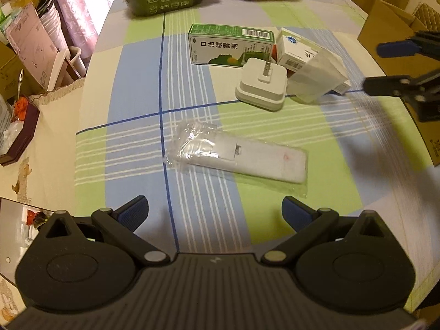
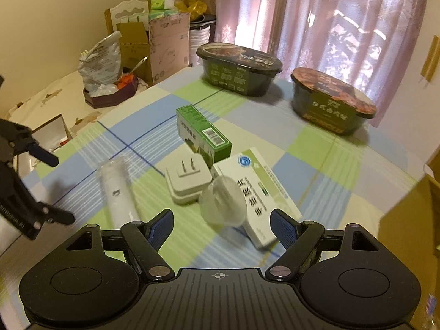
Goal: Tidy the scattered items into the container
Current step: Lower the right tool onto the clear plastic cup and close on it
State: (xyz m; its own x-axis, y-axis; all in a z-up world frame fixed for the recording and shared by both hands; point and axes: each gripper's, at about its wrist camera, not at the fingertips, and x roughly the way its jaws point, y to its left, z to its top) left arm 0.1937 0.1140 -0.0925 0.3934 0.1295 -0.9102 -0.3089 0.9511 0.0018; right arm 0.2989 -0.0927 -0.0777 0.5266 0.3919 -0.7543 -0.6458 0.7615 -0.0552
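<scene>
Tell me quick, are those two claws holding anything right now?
Left claw: open, holding nothing, above the plastic-wrapped remote.
Right claw: open, holding nothing, near the clear cup.

Dim, yellowish indoor light; daylight glows through the curtain (image 2: 316, 19) beyond the jaws. Motion blur smears the tablecloth (image 1: 385, 137) right of the jaws. Soft shadows below. Fisheye bending, dark corners.
</scene>
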